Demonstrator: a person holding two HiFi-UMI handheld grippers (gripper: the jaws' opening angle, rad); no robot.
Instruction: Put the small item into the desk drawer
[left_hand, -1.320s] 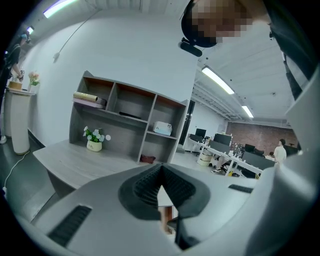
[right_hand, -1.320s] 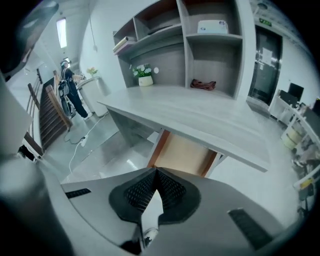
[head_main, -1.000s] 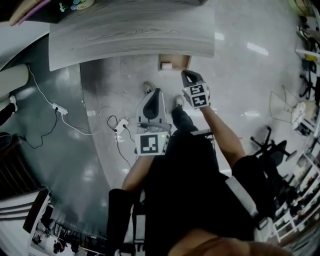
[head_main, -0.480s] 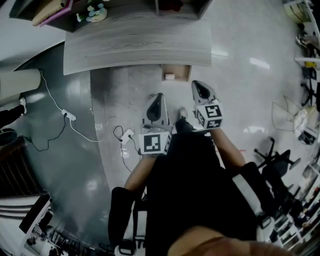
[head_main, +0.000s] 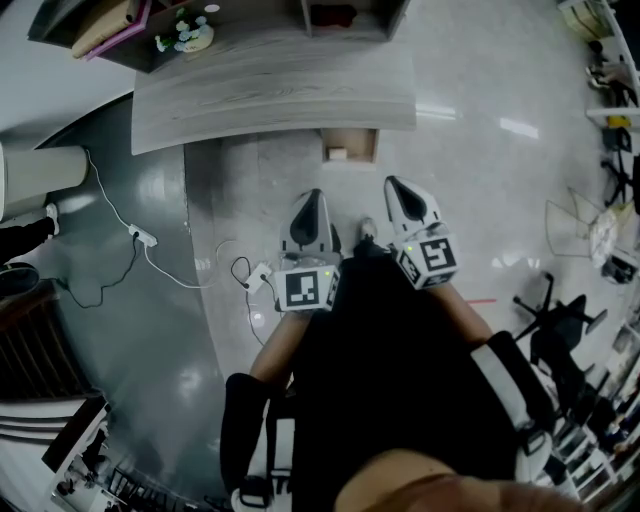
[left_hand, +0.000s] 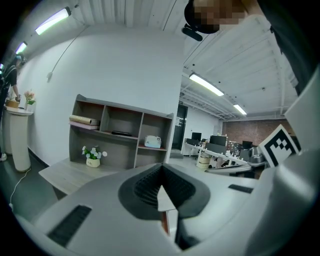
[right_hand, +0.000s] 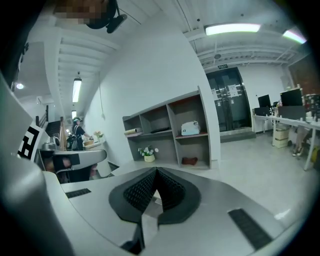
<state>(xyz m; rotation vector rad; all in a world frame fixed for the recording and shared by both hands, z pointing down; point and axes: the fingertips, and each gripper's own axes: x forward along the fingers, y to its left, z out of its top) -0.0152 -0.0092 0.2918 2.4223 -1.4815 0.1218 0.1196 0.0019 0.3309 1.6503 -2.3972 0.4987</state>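
A grey wooden desk (head_main: 270, 85) runs across the top of the head view. Below its front edge a small brown drawer (head_main: 349, 143) stands open, and a small pale item (head_main: 337, 153) lies in it. My left gripper (head_main: 311, 200) and right gripper (head_main: 397, 187) hang side by side over the floor, short of the drawer and pointing toward it. Both are shut and hold nothing. In the left gripper view the ribbed pads (left_hand: 150, 185) meet in a point. The right gripper view shows the same closed pads (right_hand: 142, 187).
A shelf unit (left_hand: 120, 132) stands on the desk, with a flower pot (head_main: 188, 37) and a white box (right_hand: 190, 128) on it. A power strip (head_main: 258, 275) and cables (head_main: 140, 237) lie on the floor at left. An office chair (head_main: 550, 320) stands at right.
The right gripper has drawn back from the drawer toward the person's body. The left gripper has stayed about level with it. Both stay shut.
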